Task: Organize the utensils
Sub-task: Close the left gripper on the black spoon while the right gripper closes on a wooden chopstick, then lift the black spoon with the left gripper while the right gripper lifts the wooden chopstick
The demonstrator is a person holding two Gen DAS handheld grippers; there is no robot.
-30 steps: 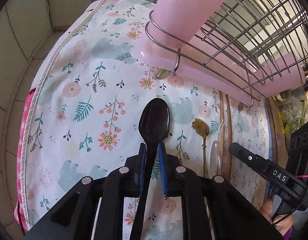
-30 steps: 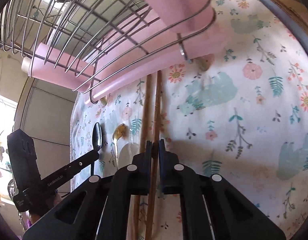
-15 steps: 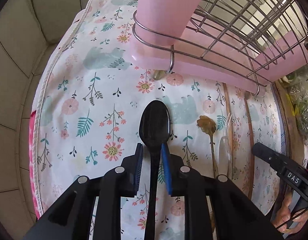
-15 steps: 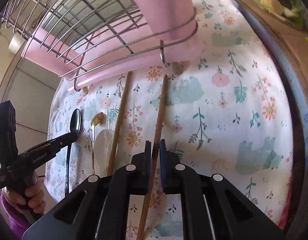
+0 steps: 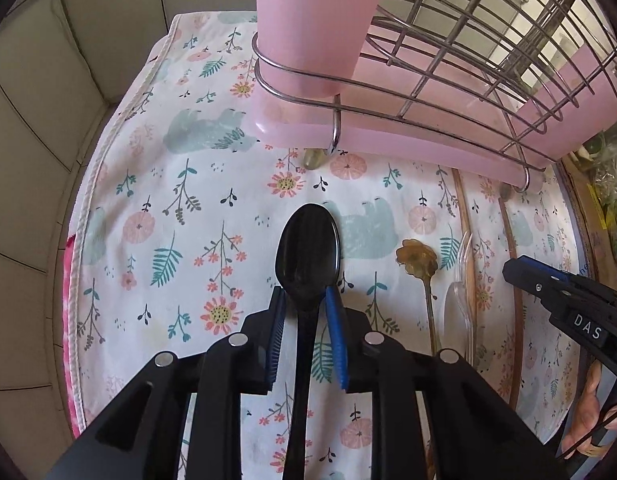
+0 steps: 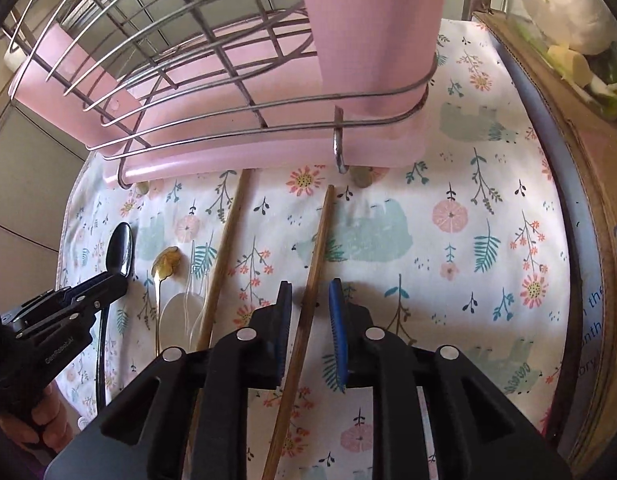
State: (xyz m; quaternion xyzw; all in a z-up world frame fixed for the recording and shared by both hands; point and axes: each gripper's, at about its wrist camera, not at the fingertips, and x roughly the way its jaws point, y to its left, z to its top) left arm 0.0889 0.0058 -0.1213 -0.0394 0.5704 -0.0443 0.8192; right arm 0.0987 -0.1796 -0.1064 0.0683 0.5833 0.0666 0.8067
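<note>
Left gripper (image 5: 306, 300): jaws just eased apart, released, pads clear of the black spoon (image 5: 308, 246), which lies flat on the floral cloth (image 5: 156, 200) between them, bowl toward the far side. Right gripper (image 6: 310, 300): jaws likewise just opened off the chopstick (image 6: 314, 256), now lying on the cloth with a gap at each pad. Second chopstick (image 6: 222, 256) to its left, then clear plastic spoon (image 6: 180, 312) and gold spoon (image 6: 166, 264). Pink rack (image 5: 388, 136) beyond, at the far edge. Looks like both pieces set down in a row; probably next, withdrawing both hands.
</note>
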